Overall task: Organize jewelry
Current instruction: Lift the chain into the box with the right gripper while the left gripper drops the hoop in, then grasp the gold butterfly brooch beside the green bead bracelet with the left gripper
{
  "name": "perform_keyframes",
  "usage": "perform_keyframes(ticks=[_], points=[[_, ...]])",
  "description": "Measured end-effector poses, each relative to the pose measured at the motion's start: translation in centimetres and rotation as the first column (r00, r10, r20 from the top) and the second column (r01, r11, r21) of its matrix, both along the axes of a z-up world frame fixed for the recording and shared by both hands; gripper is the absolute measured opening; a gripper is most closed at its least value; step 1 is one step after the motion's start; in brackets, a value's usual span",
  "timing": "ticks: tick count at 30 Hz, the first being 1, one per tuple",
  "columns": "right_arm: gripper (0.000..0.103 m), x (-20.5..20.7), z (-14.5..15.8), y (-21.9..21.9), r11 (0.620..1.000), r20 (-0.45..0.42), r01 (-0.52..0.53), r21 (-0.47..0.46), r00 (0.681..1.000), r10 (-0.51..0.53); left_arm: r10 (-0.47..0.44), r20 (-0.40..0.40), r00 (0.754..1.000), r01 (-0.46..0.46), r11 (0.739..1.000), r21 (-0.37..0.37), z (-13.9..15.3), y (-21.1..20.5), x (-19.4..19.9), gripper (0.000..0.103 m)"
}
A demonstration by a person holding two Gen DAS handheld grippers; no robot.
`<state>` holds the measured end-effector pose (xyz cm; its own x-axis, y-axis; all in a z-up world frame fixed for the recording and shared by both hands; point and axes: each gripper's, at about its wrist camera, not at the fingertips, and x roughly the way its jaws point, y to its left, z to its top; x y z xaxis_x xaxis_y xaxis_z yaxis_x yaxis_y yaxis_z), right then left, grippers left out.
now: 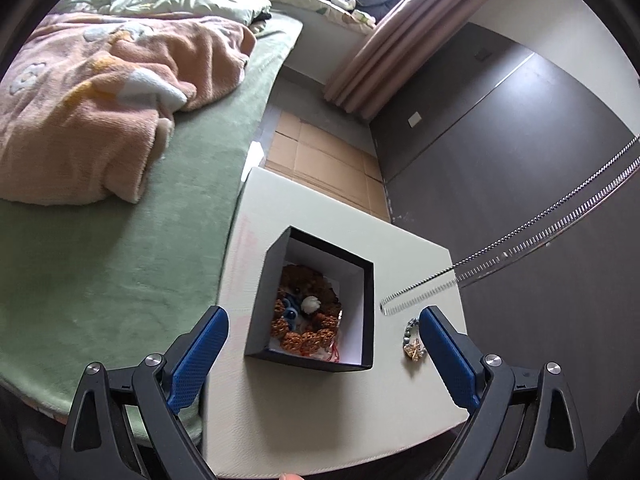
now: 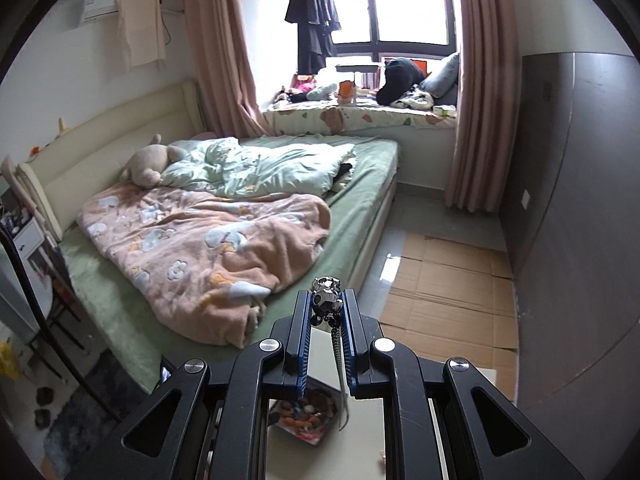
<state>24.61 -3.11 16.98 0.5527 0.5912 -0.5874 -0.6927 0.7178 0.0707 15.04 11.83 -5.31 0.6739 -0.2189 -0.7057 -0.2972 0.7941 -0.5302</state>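
The left hand-held gripper (image 1: 324, 322) hangs over the desk (image 1: 320, 412) with its blue fingers (image 1: 200, 356) spread wide and nothing between them. Below it, near the middle of the desk, sits an open black box (image 1: 316, 304) with a white lining; a bracelet of knobbly brown beads (image 1: 308, 320) lies coiled inside, with a few blue and white pieces among them. Just beside the box, toward the desk's right edge, a small beaded bracelet (image 1: 413, 342) with a gold charm lies on the bare surface.

The right hand-held gripper (image 2: 326, 304) is raised, its fingers drawn narrow and clamped on the silver pendant (image 2: 326, 298) of a chain necklace (image 1: 520, 240). The chain hangs down from the pendant; in the left wrist view it stretches in from the right, and its free end reaches the desk just right of the box. Behind the desk lies a bed (image 2: 224, 224) with a peach blanket (image 1: 92, 104).
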Motion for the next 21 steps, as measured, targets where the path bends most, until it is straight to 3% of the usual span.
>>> perform_keyframes(ticks=[7,11,13,15,17,21], points=[[0.015,-0.4,-0.2,1.9,0.999,-0.013,-0.030,0.015,0.999,0.030,0.012,0.012,1.000,-0.012,1.000,0.000,0.3,0.6,-1.3,0.096],[0.016,0.6,-2.5,2.9,0.998,-0.105,-0.060,0.000,0.993,0.059,0.011,0.012,1.000,-0.011,1.000,0.002,0.3,0.6,-1.6,0.096],[0.028,1.0,-4.3,3.3,0.998,-0.148,-0.056,-0.041,0.988,0.050,0.010,0.015,1.000,-0.010,1.000,0.005,0.4,0.7,-1.7,0.096],[0.062,1.1,-5.3,3.1,0.998,-0.161,-0.047,-0.052,0.986,0.039,0.007,0.019,1.000,-0.007,1.000,0.007,0.6,0.5,-1.8,0.096],[0.067,1.4,-6.0,2.3,0.998,-0.175,-0.041,-0.041,0.984,0.033,0.000,0.022,1.000,-0.001,1.000,0.012,0.7,0.2,-1.6,0.096],[0.067,2.1,-7.3,0.0,0.999,-0.198,0.001,-0.049,0.980,-0.011,-0.023,0.022,1.000,0.022,1.000,0.019,0.6,-0.7,-1.2,0.096]])
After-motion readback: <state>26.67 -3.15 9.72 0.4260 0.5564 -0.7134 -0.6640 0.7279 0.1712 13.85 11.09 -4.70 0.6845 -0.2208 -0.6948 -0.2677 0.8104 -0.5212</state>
